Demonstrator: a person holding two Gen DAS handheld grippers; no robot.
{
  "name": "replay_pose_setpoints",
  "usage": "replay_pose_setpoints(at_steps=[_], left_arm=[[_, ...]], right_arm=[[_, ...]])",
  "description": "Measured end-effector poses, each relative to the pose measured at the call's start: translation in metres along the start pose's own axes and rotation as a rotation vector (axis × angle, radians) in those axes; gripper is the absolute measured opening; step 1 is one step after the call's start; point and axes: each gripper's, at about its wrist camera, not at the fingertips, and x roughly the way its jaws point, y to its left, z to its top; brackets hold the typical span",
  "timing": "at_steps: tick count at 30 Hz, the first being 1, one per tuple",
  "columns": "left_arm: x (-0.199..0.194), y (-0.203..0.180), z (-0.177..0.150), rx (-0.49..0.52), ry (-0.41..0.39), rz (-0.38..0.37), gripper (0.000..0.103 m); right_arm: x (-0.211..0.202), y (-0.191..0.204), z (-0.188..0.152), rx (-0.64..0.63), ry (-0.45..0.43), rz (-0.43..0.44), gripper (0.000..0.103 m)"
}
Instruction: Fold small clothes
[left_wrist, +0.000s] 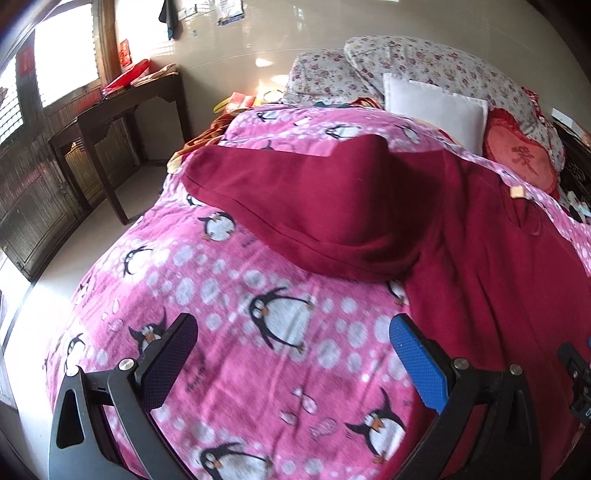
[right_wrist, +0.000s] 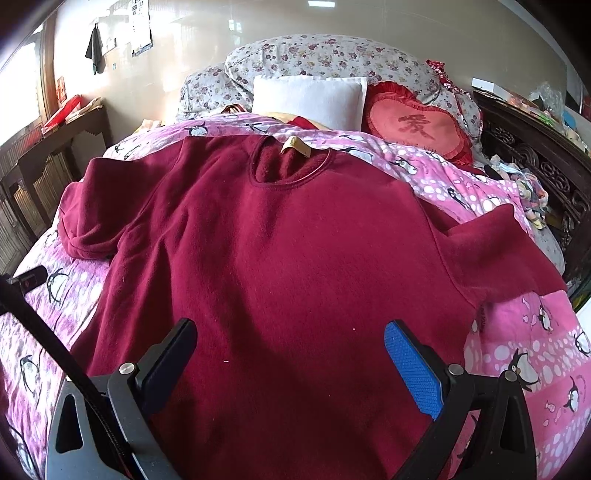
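Both grippers, left gripper (left_wrist: 293, 341) and right gripper (right_wrist: 290, 347), spread empty above dark red fleece sweater (right_wrist: 288, 240) on pink penguin-print bedspread (left_wrist: 229, 332).

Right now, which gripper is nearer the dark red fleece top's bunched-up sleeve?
Left. The left gripper hovers over pink penguin bedding just below the sleeve; the right gripper is over the top's body, sleeve off to its left.

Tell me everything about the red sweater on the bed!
The sweater is dark red and looks soft and fuzzy. It lies spread out, front up, on the pink penguin blanket, round neck toward the pillows, a yellowish tag sticking out of the collar. Both sleeves stretch sideways. Neither open gripper holds it.
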Motion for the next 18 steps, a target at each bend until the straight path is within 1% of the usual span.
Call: replay_pose_setpoints(at_steps=[5,8,11,13,14,18], left_arm=[[0.009,0.019,0.013,-0.043,0.013,-0.004,0.103],[0.018,0.037,0.026,-0.081,0.027,-0.014,0.103],[0.033,0.064,0.041,-0.167,0.051,-0.035,0.103],[0.047,0.086,0.052,-0.242,0.069,-0.035,0.103],[0.057,0.1,0.06,-0.296,0.077,-0.037,0.103],[0.091,0.134,0.078,-0.449,0.101,-0.045,0.103]], right_arm=[[0.004,0.003,0.004,-0.008,0.001,0.003,0.103],[0.006,0.007,0.007,-0.011,-0.001,0.01,0.103],[0.011,0.01,0.012,-0.025,0.001,0.011,0.103],[0.015,0.013,0.016,-0.033,0.002,0.016,0.103],[0.016,0.015,0.017,-0.035,0.003,0.021,0.103],[0.026,0.024,0.026,-0.048,0.006,0.041,0.103]])
